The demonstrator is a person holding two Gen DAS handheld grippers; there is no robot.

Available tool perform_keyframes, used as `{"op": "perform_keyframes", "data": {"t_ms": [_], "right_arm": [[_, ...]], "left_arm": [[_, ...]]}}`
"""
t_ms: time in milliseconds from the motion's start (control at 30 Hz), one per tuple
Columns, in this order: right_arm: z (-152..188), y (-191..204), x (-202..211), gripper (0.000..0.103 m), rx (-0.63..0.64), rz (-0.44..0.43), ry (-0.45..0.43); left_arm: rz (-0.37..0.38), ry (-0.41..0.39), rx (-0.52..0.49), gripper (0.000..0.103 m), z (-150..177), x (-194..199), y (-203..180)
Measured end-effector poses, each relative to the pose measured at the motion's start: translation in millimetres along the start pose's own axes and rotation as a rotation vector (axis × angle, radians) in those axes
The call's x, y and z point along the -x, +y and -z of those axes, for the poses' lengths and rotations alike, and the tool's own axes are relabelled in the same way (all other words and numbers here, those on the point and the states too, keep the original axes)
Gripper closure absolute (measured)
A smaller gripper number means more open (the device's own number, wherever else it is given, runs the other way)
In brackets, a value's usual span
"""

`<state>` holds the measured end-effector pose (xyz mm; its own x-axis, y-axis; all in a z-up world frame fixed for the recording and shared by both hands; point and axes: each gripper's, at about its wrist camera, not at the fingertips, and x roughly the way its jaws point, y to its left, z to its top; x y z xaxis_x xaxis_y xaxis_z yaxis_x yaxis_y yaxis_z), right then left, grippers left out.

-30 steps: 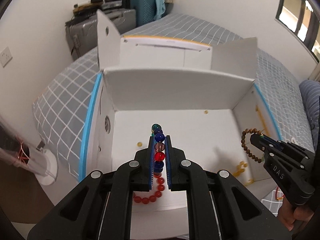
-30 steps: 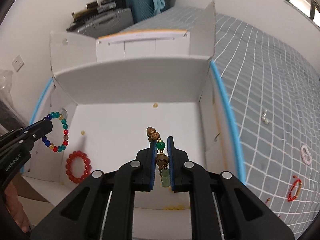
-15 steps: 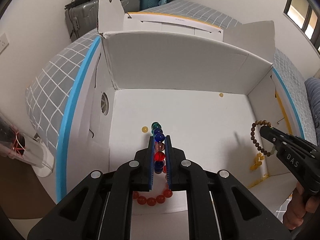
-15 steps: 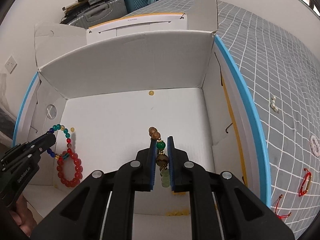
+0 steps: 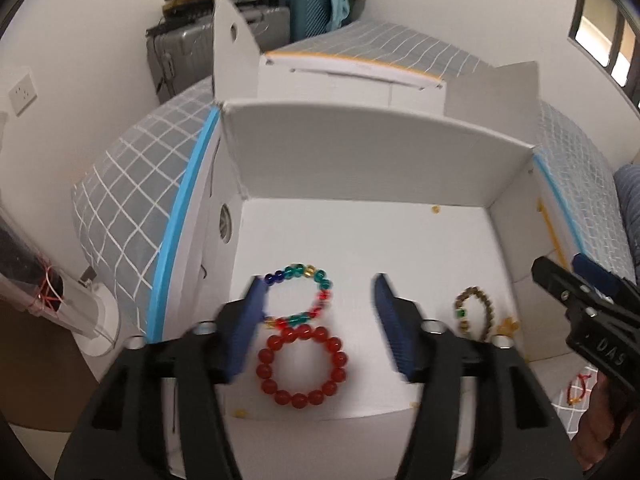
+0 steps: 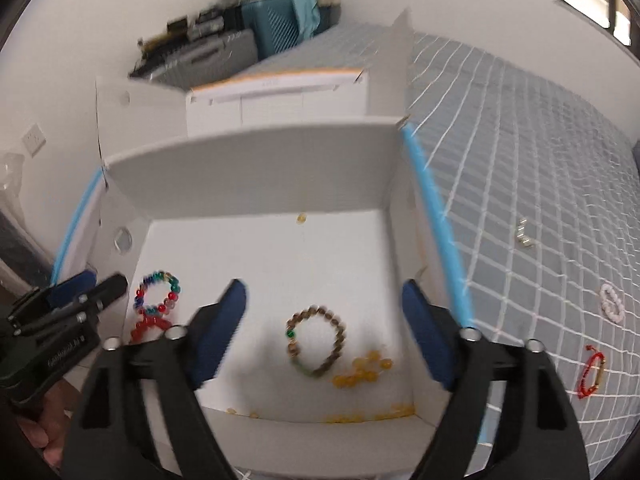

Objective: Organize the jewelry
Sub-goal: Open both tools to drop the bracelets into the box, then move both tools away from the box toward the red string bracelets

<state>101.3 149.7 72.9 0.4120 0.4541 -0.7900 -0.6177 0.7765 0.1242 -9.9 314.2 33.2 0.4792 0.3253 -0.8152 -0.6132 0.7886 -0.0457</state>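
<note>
Both tongs spread | left tongs (image 5: 320, 320) | right tongs (image 6: 320, 332) | bracelets lie in box (image 5: 360, 168)

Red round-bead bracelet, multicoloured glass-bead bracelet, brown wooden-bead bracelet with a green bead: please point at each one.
Red round-bead bracelet (image 5: 267, 370): left wrist view, a left-side bead.
Multicoloured glass-bead bracelet (image 5: 297, 270): left wrist view, top teal beads.
Brown wooden-bead bracelet with a green bead (image 6: 339, 330): right wrist view, right-side beads.
</note>
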Motion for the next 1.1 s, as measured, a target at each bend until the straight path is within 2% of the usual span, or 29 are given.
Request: {"op": "perform_keyframes", "data": {"t_ms": [67, 133, 367, 600, 900, 1100], "right_arm": [[-2, -12, 12, 0.013, -0.018, 0.033, -0.037], [-5, -28, 23, 0.009, -0.037, 0.053, -0.068], [-1, -91, 41, 0.008, -0.082, 0.148, -0.097], [15, -164, 45, 0.008, -0.178, 0.224, -0.057], [49, -237, 45, 0.008, -0.278, 0.294, 0.019], [72, -286, 46, 0.008, -0.366, 0.298, 0.065]], "left_arm": [[0.011, -0.023, -0.009, 0.025, 0, 9, -9], [0.031, -0.039, -0.029, 0.018, 1, 17, -24], [0.103, -0.077, -0.103, 0.006, 3, 29, -77], [0.193, -0.080, -0.215, 0.006, 16, 38, -146], [0.305, -0.078, -0.357, 0.006, 38, 46, -230], [0.359, -0.028, -0.429, 0.006, 58, 32, -274]]}}
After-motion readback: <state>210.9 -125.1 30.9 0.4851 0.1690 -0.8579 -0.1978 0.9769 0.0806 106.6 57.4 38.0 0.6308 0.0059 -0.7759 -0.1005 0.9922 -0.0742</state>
